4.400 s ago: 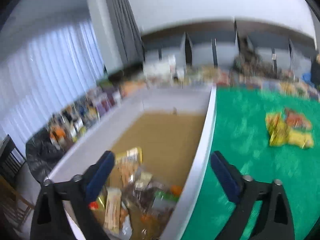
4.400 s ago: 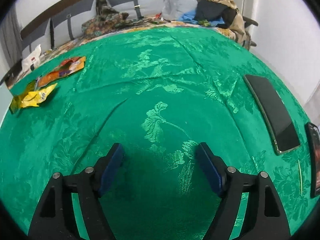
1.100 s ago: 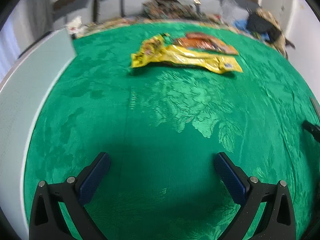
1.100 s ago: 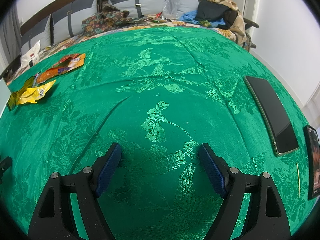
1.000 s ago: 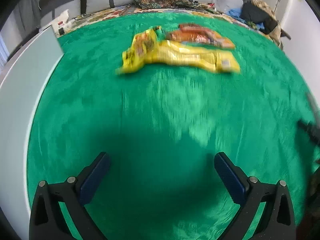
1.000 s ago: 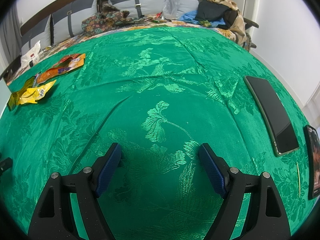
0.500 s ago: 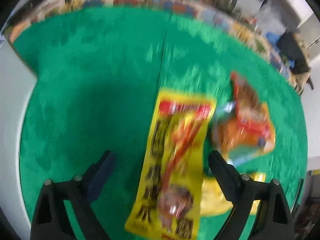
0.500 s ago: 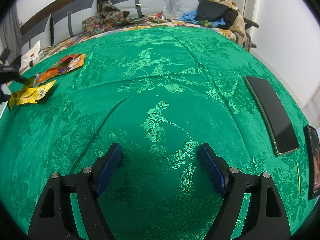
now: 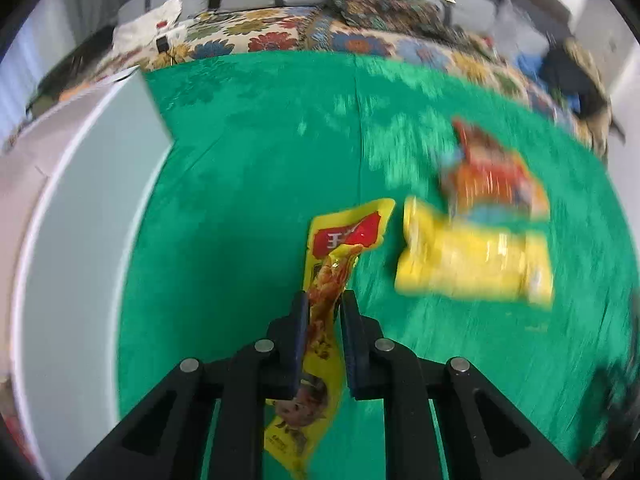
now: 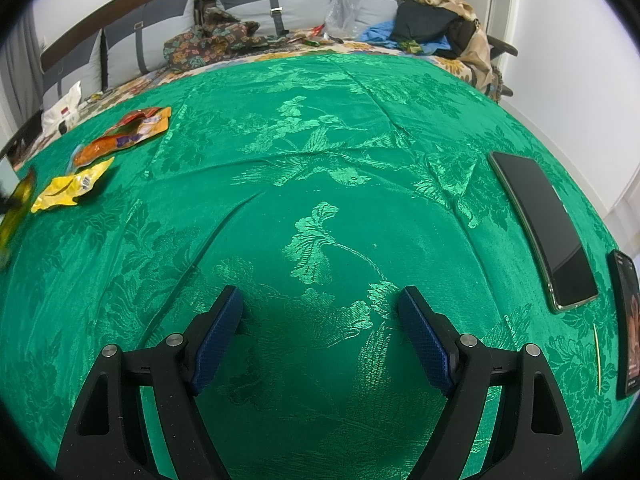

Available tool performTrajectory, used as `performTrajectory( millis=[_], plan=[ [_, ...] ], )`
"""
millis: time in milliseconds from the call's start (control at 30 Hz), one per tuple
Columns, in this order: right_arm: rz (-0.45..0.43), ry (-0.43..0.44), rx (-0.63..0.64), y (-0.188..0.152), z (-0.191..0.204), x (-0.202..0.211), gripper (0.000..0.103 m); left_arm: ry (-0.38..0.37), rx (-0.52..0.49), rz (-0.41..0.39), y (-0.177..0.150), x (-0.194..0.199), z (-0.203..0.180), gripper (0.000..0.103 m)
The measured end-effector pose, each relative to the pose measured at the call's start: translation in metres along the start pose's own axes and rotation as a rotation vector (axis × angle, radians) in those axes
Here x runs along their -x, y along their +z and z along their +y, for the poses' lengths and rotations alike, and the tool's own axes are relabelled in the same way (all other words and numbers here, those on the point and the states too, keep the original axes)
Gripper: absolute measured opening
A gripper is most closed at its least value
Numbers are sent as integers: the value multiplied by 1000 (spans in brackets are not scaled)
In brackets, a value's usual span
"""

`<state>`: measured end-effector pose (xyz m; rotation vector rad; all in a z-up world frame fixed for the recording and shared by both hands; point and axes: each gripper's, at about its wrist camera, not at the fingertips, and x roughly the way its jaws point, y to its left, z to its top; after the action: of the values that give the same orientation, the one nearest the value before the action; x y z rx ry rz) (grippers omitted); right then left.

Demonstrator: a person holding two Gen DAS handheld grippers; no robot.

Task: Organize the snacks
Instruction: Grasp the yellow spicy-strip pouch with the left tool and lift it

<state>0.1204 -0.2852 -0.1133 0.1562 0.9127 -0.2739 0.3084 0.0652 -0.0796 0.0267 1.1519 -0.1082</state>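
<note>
Now, left tool (image 9: 324,300): its jaws are clamping tight on a long yellow snack packet (image 9: 338,256), pads pressing both sides.
Held packet: it is hanging lifted above the green tablecloth (image 9: 248,200), its red-labelled end pointing away from the camera.
Other snacks: a yellow pouch (image 9: 476,268) and an orange pouch (image 9: 492,176) are lying touching each other on the cloth, just right of the held packet.
White bin (image 9: 76,248): it is standing along the left edge.
Right tool (image 10: 320,316): it is hovering with jaws spread wide, gripping nothing.
Phone (image 10: 544,232): it is lying near the cloth's right edge.
</note>
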Motion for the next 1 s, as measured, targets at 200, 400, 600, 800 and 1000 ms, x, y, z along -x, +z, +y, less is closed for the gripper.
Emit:
performTrajectory(
  millis=[200, 400, 600, 800, 1000],
  plan=[
    [0, 0, 0, 0, 0, 0, 84, 22, -202, 21, -59, 16, -28, 17],
    [0, 1, 0, 0, 0, 0, 84, 14, -287, 0, -70, 9, -46, 83],
    [0, 0, 0, 0, 0, -1, 84, 9, -237, 11, -69, -14, -24, 97],
    [0, 1, 0, 0, 0, -1, 84, 50, 48, -60, -76, -21, 32, 103],
    [0, 1, 0, 0, 0, -1, 84, 47, 17, -176, -93, -20, 35, 103]
  ],
)
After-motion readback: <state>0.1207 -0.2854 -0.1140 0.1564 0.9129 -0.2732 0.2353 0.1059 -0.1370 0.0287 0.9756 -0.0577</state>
